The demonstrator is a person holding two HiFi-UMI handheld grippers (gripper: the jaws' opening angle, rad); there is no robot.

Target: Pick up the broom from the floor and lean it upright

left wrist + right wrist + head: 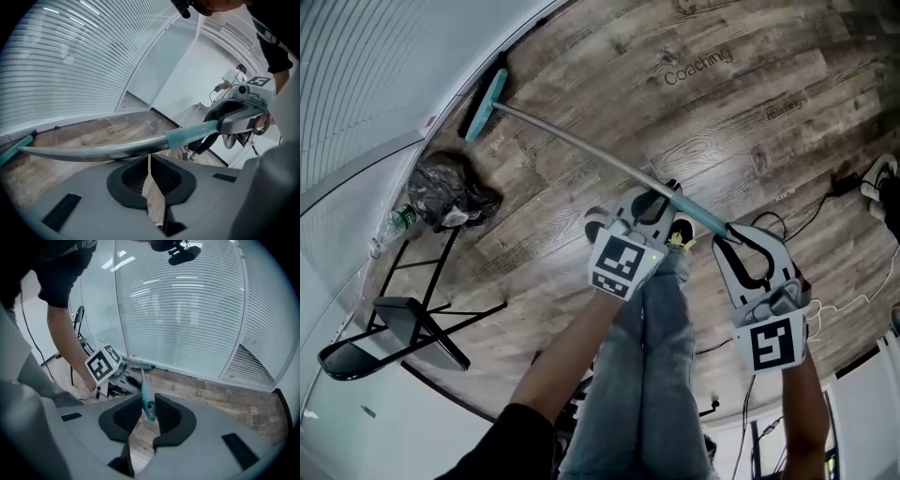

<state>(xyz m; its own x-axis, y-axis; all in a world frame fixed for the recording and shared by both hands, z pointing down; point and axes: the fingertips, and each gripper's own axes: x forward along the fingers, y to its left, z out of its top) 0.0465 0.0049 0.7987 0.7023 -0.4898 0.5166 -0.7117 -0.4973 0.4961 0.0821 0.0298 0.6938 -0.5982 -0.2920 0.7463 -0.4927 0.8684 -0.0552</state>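
Observation:
The broom has a teal head (487, 103) on the wooden floor by the blind-covered wall. Its silver handle (581, 145) slants to a teal grip end (703, 217). My right gripper (741, 246) is shut on that teal end; in the right gripper view the grip (148, 409) sits pinched between both pads, with the right gripper (147, 401) pointing along the handle toward the head (140, 366). My left gripper (652, 202) is further down the handle. In the left gripper view its jaws (150, 157) are almost together and the handle (117, 150) lies crosswise over their tips, not between them.
A black rubbish bag (450, 192) and a plastic bottle (398, 222) lie by the wall at left. A black folding stand (403, 323) is below them. Cables (825, 197) and white shoes (881, 178) lie at right. The person's jeans-clad legs (661, 375) are beneath the grippers.

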